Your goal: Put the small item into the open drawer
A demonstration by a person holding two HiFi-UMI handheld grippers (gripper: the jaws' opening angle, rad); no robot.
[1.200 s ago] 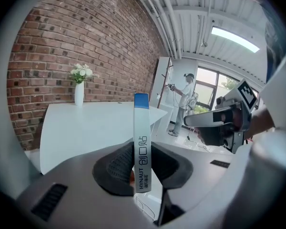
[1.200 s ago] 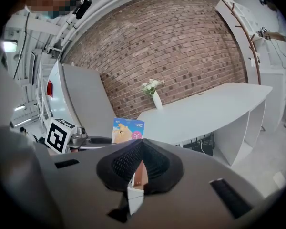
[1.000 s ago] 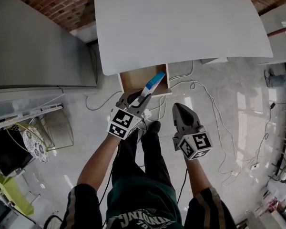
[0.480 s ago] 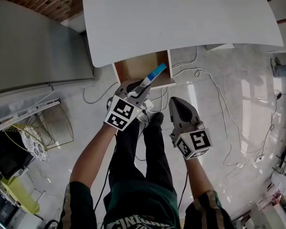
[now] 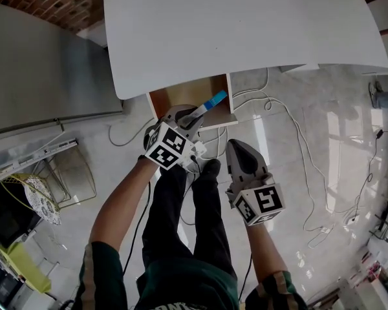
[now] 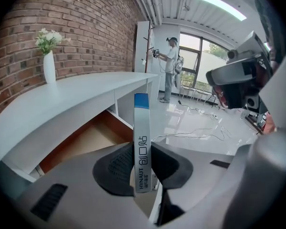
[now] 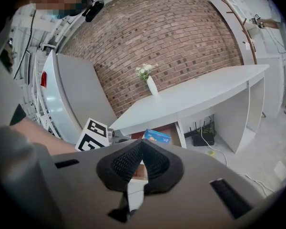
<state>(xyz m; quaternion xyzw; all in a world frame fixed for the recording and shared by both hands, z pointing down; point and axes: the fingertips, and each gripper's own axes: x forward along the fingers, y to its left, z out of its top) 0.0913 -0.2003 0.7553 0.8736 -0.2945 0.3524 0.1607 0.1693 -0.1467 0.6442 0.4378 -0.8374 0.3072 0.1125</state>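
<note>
Clamping a slim white cardboard box with a blue end (image 5: 211, 101) between its pads, the left gripper (image 5: 193, 116) is holding it tilted above the open wooden drawer (image 5: 171, 97) under the white desk (image 5: 246, 24). The right gripper (image 5: 238, 148) is hanging nearby, jaws together and empty.

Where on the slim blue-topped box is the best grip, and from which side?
The white lower end of the box, pinched across its two broad flat faces, coming from that end, as the left gripper does. It is thin and long, so the pads sit flat, and the blue end is free to lead into the open drawer.
</note>
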